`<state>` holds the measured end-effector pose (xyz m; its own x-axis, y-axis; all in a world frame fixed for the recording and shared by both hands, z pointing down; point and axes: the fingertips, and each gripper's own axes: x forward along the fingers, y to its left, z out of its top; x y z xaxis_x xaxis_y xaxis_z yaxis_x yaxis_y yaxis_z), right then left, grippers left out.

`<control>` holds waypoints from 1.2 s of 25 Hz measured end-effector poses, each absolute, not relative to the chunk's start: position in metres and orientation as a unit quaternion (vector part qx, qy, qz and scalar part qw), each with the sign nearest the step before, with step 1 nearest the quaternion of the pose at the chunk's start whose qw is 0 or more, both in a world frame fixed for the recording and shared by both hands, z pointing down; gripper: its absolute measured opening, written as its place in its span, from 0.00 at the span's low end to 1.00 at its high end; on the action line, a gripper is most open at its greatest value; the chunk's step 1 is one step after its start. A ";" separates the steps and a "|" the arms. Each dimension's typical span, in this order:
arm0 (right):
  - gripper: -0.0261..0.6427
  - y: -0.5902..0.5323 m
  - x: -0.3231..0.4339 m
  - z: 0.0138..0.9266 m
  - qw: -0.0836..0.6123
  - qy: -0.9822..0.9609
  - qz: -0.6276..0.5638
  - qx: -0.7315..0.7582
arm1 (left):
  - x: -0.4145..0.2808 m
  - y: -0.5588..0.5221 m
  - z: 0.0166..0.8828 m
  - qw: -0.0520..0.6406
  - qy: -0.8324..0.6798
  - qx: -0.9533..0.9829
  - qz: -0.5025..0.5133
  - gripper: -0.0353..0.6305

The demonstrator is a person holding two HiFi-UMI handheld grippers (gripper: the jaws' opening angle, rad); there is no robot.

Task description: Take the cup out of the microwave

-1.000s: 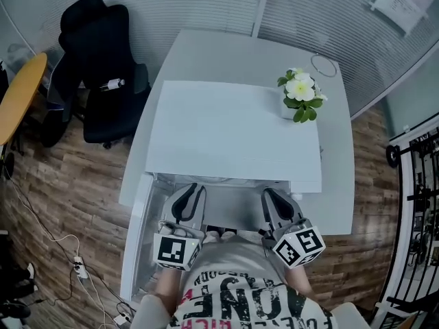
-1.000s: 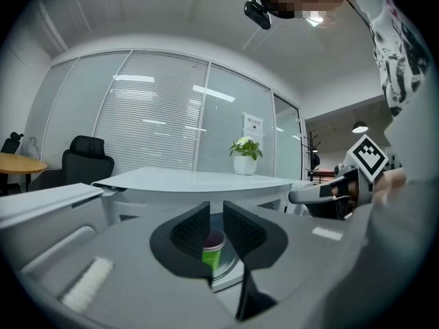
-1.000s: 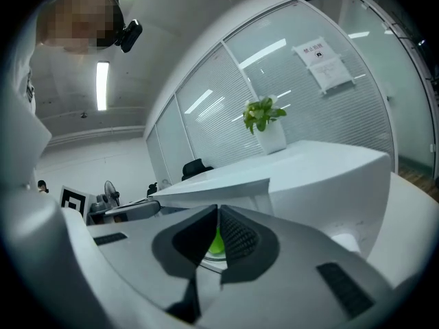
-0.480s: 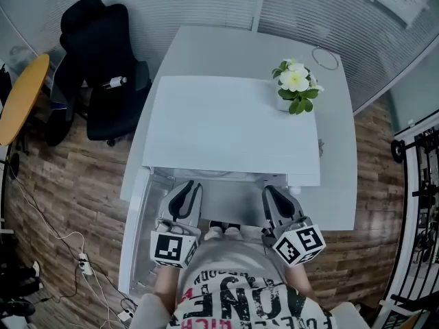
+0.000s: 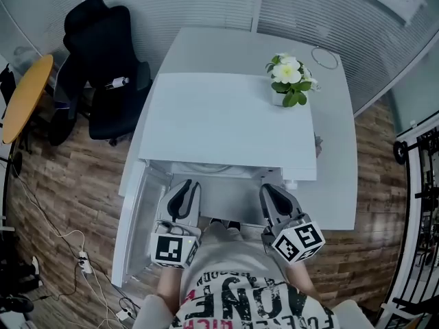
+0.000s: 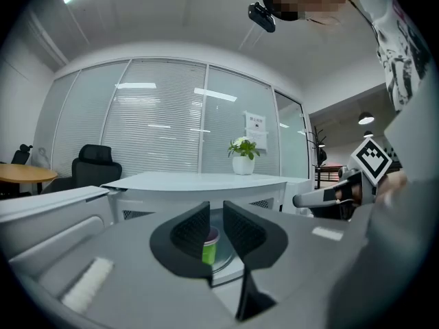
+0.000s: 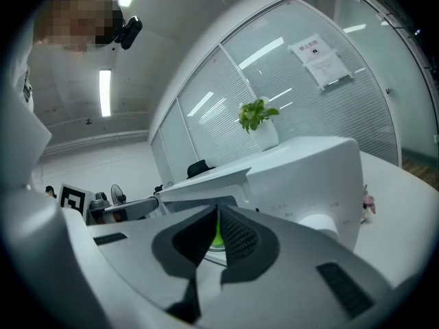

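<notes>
A green cup stands on the glass turntable inside the white microwave, whose door hangs open to the left. From the head view the cup is hidden under the microwave's top. My left gripper points level at the cavity, jaws apart with nothing between them; the cup shows far off through the gap. It sits at the opening's left side. My right gripper has its tips together and holds nothing; a sliver of the green cup shows behind the jaws. This gripper is at the opening's right side.
A potted white flower stands on the microwave's far right corner. The microwave rests on a white table with a thin ring at the back. A black office chair and a wooden table stand to the left.
The head view has shifted slightly. Both grippers stay in about the same place before the open microwave.
</notes>
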<state>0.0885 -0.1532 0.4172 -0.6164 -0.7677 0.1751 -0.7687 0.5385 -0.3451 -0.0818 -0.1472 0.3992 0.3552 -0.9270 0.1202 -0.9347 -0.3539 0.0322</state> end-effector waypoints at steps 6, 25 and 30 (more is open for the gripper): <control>0.07 -0.147 0.086 0.418 -0.002 -0.885 0.200 0.421 | -0.080 -0.133 0.402 0.060 -0.582 0.811 0.032 0.16; 0.07 -0.148 0.071 0.414 -0.010 -0.892 0.200 0.405 | -0.083 -0.133 0.398 0.039 -0.588 0.807 0.047 0.16; 0.07 -0.144 0.072 0.417 -0.008 -0.890 0.205 0.408 | -0.086 -0.133 0.399 0.039 -0.592 0.804 0.048 0.16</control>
<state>0.0724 -0.1439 0.4170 -0.6663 -0.7300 0.1522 -0.7231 0.5828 -0.3708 -0.0862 -0.1327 0.3988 0.2945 -0.9476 0.1237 -0.9552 -0.2960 0.0066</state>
